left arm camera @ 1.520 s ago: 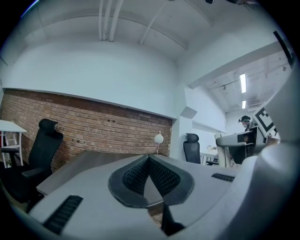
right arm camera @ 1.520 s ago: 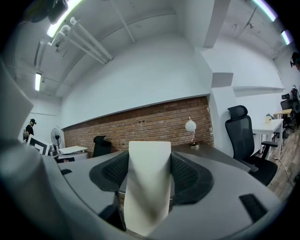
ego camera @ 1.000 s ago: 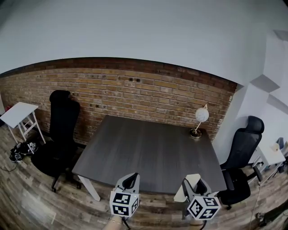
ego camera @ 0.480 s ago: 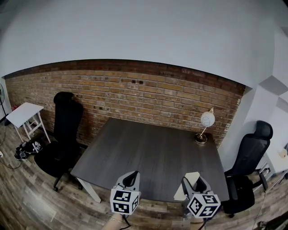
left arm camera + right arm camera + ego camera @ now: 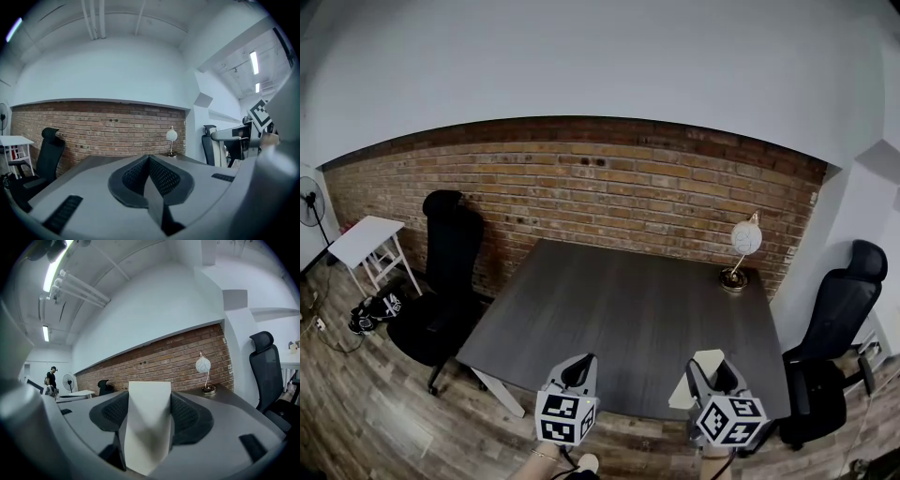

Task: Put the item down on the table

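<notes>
My right gripper (image 5: 710, 375) is shut on a pale cream block (image 5: 697, 377), held just above the near right edge of the dark grey table (image 5: 628, 319). In the right gripper view the cream block (image 5: 147, 425) stands upright between the two black pads (image 5: 187, 416), filling the gap. My left gripper (image 5: 575, 371) hangs at the table's near edge, shut with nothing in it. Its black pads (image 5: 161, 177) meet in the left gripper view.
A globe lamp (image 5: 742, 246) stands at the table's far right corner, against the brick wall (image 5: 581, 197). A black office chair (image 5: 445, 272) is left of the table, another (image 5: 834, 328) right of it. A small white side table (image 5: 370, 246) and a fan (image 5: 311, 208) stand far left.
The head view has swung slightly, so the table and lamp sit further right and lower. Both grippers keep their places at the near edge, the right one still holding the block.
</notes>
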The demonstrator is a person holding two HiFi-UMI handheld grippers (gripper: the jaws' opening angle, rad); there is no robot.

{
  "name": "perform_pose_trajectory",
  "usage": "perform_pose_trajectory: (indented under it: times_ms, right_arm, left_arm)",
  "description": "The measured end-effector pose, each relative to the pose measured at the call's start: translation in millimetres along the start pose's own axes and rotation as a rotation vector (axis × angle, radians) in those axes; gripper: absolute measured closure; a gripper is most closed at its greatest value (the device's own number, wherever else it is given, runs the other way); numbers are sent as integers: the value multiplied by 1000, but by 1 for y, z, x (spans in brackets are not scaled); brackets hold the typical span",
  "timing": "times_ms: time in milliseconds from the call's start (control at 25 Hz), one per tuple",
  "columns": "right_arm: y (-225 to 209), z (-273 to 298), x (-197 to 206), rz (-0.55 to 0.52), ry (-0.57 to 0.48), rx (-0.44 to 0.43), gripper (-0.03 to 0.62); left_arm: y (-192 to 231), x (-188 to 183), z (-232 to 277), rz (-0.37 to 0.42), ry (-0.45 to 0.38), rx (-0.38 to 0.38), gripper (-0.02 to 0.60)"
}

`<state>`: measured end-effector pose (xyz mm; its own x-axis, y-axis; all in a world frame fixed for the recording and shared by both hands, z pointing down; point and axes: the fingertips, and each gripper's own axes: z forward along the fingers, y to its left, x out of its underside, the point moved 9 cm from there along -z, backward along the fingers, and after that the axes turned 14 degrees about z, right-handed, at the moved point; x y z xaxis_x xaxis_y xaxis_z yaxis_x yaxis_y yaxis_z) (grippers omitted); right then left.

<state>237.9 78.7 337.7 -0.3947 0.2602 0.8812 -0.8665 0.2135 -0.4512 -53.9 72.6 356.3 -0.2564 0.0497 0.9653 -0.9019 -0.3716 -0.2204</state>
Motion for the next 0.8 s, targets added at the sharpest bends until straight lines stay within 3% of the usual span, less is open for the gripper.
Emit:
perform_pose_trajectory:
  times_ms: [400,800]
  right_arm:
    - [-9,19,3,-12,-10,19,298]
    - [-11,74,-33,-66,-34,22,298]
  left_arm:
    - [14,-2,32,-6,-50,-13,566]
    - [41,-3,87,-39,-70,-13,566]
